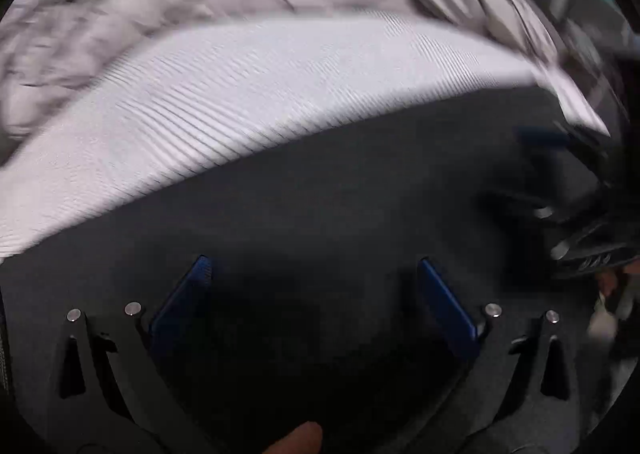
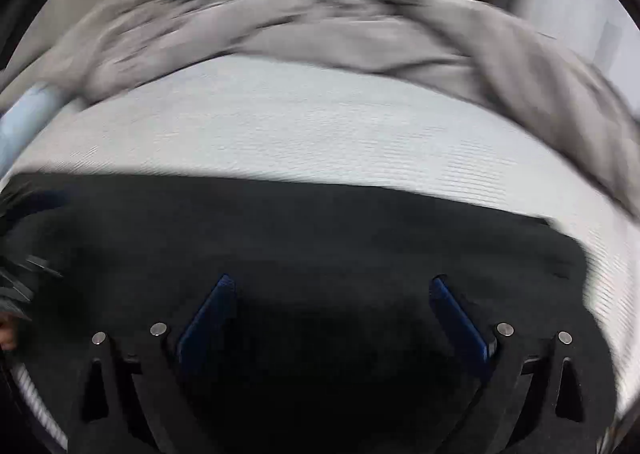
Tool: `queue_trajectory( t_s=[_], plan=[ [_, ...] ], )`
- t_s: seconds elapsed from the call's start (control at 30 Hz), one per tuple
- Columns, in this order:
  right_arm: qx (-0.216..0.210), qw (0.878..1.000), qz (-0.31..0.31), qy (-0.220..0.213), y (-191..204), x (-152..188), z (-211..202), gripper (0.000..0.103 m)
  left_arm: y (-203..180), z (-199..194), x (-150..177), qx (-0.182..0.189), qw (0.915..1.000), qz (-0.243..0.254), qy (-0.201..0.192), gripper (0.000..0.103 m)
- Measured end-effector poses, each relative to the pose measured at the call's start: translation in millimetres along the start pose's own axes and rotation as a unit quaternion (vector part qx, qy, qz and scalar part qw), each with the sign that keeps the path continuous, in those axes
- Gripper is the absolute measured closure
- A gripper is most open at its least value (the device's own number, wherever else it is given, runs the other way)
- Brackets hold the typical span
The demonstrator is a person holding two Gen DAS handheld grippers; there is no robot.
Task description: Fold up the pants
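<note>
Here, both cameras look out over dark pants (image 1: 360,214) spread flat on a white ribbed bed cover (image 1: 240,94), and both pictures are blurred.

In the left wrist view, the left gripper (image 1: 314,266) hangs just above the dark cloth with its blue-padded fingers (image 1: 184,302) spread wide apart, released, with nothing between them. The pants fill the near half of the picture, running under and beyond the fingertips; their far edge meets the white cover along a slanting line, higher on the right. Beyond the cover lies a rumpled grey blanket (image 1: 120,22), smeared by blur. At the far right edge the right gripper (image 1: 576,238) shows as a dark blurred shape over the pants; its fingers cannot be made out there. A fingertip (image 1: 300,438) of the person shows at the near edge.

In the right wrist view, the right gripper (image 2: 332,282) likewise stands wide open over the pants (image 2: 320,238), empty between its blue fingers (image 2: 460,318). The dark cloth lies under and ahead of it, ending at a straight far edge and a corner on the right, with the white cover (image 2: 320,126) past it. The grey blanket (image 2: 360,34) is heaped along the far side and down the right.
</note>
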State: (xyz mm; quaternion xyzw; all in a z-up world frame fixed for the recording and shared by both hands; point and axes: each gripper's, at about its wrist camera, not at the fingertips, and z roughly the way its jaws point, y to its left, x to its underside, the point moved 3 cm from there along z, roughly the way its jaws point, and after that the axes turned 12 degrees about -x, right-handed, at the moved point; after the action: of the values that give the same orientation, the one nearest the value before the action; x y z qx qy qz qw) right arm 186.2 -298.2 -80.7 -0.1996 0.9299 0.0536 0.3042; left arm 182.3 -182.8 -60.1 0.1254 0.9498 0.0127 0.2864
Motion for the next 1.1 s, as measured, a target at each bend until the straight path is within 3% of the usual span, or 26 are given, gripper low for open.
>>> queue_trajectory(
  t_s=[0.1, 0.17, 0.23, 0.27, 0.37, 0.43, 0.47, 0.57, 0.7, 0.73, 0.8, 0.9, 0.97, 1.03, 1.1],
  plan=[
    [0.051, 0.998, -0.026, 0.025, -1, 17, 14, 0.003, 6, -3, 16, -0.023, 0.9997, 0.013, -0.001, 0.001],
    [0.065, 0.998, 0.007, 0.014, -28, 27, 0, 0.003, 27, -7, 24, -0.039, 0.9992, -0.006, 0.006, 0.001],
    [0.157, 0.986, 0.048, 0.002, -74, 44, -14, 0.002, 50, -9, 36, -0.045, 0.9984, -0.032, 0.013, 0.001],
    [0.179, 0.982, 0.062, 0.003, -89, 51, -17, 0.003, 58, -8, 38, -0.046, 0.9981, -0.038, 0.013, 0.001],
    [0.209, 0.973, 0.100, -0.013, -122, 71, -35, 0.003, 71, -20, 52, -0.067, 0.9966, -0.048, 0.004, 0.001],
    [0.207, 0.972, 0.109, -0.028, -118, 75, -50, 0.003, 74, -29, 55, -0.083, 0.9947, -0.060, -0.011, 0.001],
    [0.188, 0.976, 0.108, -0.036, -109, 75, -58, 0.003, 64, -39, 53, -0.067, 0.9958, -0.055, -0.031, 0.001],
    [0.069, 0.994, 0.055, -0.063, -57, 58, -57, 0.003, 12, -63, 50, -0.008, 0.9971, -0.016, -0.074, 0.001],
    [0.003, 1.000, -0.024, -0.015, 14, 51, -11, 0.003, -48, -48, 52, 0.007, 0.9979, 0.050, -0.041, 0.001],
    [0.007, 0.999, -0.036, 0.000, 22, 54, 1, 0.003, -51, -40, 55, -0.004, 0.9977, 0.061, -0.029, 0.000],
    [0.019, 0.999, -0.050, -0.004, 16, 57, 4, 0.003, -49, -43, 67, 0.007, 0.9981, 0.054, -0.029, 0.000],
    [0.057, 0.998, 0.000, -0.015, -31, 73, -17, 0.003, -10, -48, 79, -0.004, 0.9993, 0.028, -0.024, 0.000],
    [0.137, 0.990, 0.042, -0.019, -84, 90, -35, 0.002, 21, -50, 92, -0.019, 0.9996, -0.005, -0.018, 0.000],
    [0.153, 0.984, 0.084, -0.027, -115, 105, -50, 0.003, 34, -55, 100, -0.013, 0.9994, -0.018, -0.025, 0.000],
    [0.153, 0.983, 0.093, -0.037, -125, 114, -62, 0.003, 29, -67, 108, -0.047, 0.9980, -0.020, -0.036, 0.001]
  ],
)
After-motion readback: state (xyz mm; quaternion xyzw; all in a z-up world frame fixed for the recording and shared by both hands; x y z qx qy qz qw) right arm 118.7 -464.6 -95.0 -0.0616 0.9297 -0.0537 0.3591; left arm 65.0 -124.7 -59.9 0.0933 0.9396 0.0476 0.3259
